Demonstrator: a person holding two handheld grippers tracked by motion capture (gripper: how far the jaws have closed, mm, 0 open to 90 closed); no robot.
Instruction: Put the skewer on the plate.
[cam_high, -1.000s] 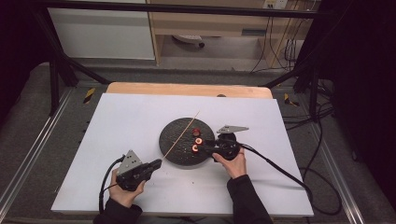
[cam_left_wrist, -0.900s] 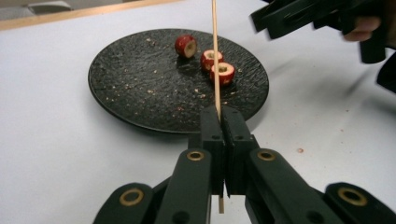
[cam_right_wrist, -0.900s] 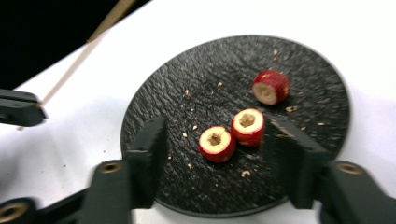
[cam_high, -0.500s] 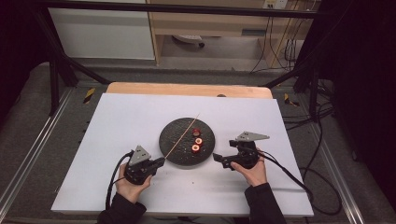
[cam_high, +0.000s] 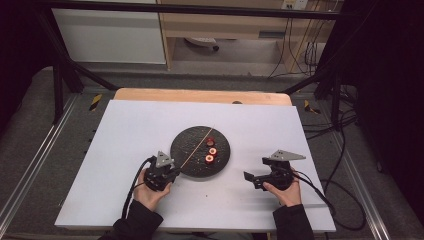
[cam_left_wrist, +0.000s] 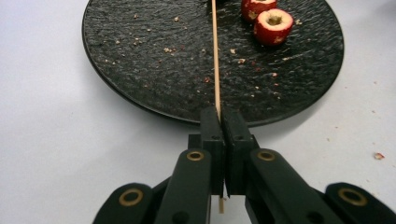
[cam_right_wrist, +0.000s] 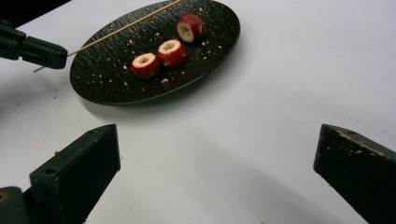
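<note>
1. A white table (cam_high: 125, 145) sits in a dark room, with grey floor around it and cables on the right.
2. A round black plate (cam_high: 192, 145) lies near the middle of the table. It has small crumbs on it.
3. Three red fruit pieces (cam_high: 210, 150) with pale middles sit close together on the right part of the plate.
4. A thin wooden stick (cam_left_wrist: 215, 51) lies across the plate. One end pokes past the plate's near edge, toward your left hand.
5. Your left tongs (cam_left_wrist: 220, 122) are pressed together on that end of the stick. The two jaws almost touch, with just the stick between them. A little bit of stick shows behind the jaws.
6. Your left tongs sit right at the plate's edge, low over the table.
7. Your right tongs (cam_right_wrist: 215, 163) are spread wide. They hold nothing and touch nothing.
8. Your right tongs are to the right of the plate, well apart from it, above bare table. They point toward the plate and the fruit.
</note>
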